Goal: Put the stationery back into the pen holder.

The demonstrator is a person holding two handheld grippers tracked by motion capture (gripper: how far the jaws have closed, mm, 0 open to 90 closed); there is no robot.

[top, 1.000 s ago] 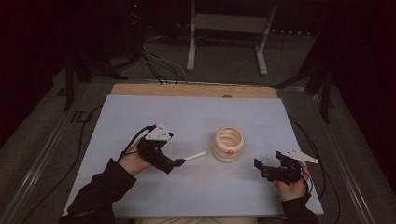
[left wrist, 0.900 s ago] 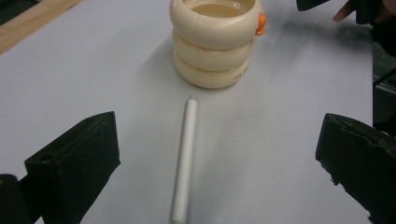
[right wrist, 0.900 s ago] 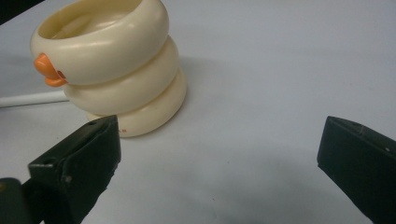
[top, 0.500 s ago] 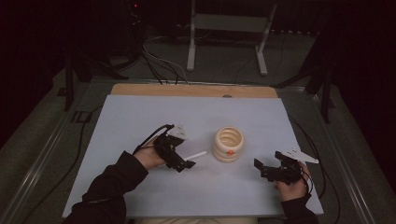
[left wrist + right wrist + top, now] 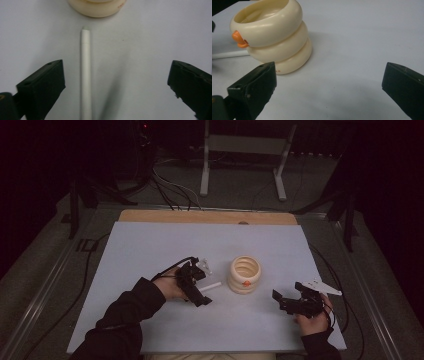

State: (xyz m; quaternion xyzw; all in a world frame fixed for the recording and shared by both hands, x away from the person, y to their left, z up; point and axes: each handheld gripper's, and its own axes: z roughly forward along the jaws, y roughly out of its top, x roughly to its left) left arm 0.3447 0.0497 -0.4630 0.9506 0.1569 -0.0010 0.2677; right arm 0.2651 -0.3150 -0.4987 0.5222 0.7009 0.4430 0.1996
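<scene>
Left tongs (image 5: 116,82), jaws apart, straddle a white stick (image 5: 85,75) pointing lengthwise toward the cream ribbed cup (image 5: 245,275) (right tongs (image 5: 285,302), also apart, sit farther off).

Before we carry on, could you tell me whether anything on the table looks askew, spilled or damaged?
Nothing stands out. The white stick lies flat on the table between the open jaws of the left tool, and the cream ringed cup stands upright, intact.

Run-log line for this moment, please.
left gripper: open, jaws astride white stick | right gripper: open, idle | cream ringed cup: upright
</scene>
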